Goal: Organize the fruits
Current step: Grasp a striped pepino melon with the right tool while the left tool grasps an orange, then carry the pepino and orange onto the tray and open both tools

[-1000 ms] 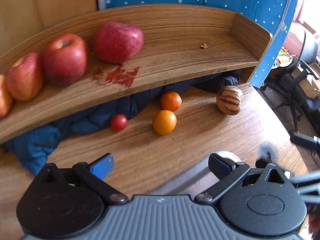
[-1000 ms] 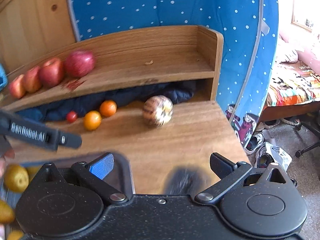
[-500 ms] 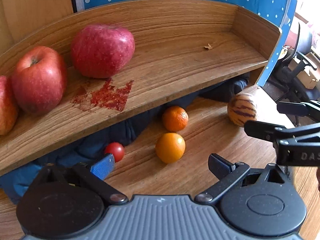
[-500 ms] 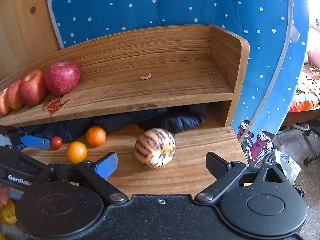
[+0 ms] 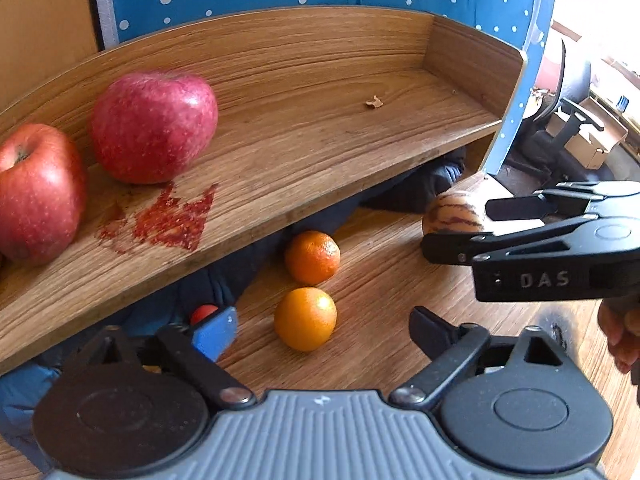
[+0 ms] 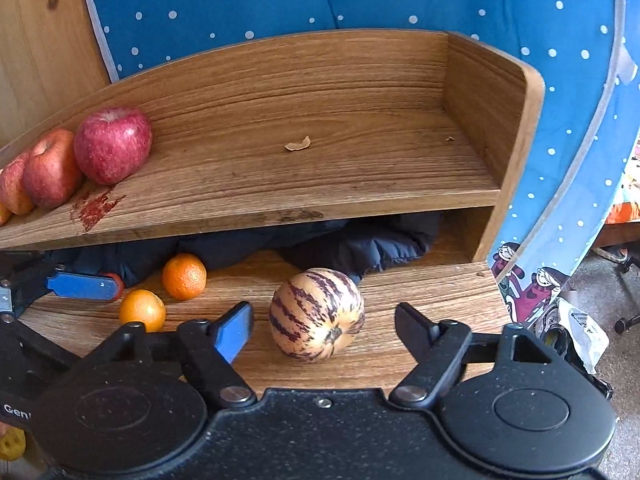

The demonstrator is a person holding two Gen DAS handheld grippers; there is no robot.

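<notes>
- Fruits lie across two levels: a wooden shelf (image 6: pixel 320 168) carries a row of red apples (image 6: pixel 112 144) at its left end, with the rest of that board bare apart from small scraps.
- Desk surface (image 6: pixel 420 292) below holds the loose fruit, in front of dark cloth (image 6: pixel 360 244) stuffed under the shelf.
- Striped melon (image 6: pixel 316 314) sits upright on the desk, directly ahead of the right gripper (image 6: pixel 324 320), whose jaws stand wide apart on either side of it, not touching.
- Near orange (image 5: pixel 305 319) rests centred before the left gripper (image 5: pixel 320 332), jaws likewise spread and empty; a second orange (image 5: pixel 312 257) sits just behind it.
- Small red fruit (image 5: pixel 202 313) is mostly hidden behind the left gripper's blue finger.
- Judgement: the step in hand is the approach to grasp. Next, each gripper needs to advance until its fruit is between the pads, close gently, then lift to the shelf. Round fruit may roll if nudged off-centre.
</notes>
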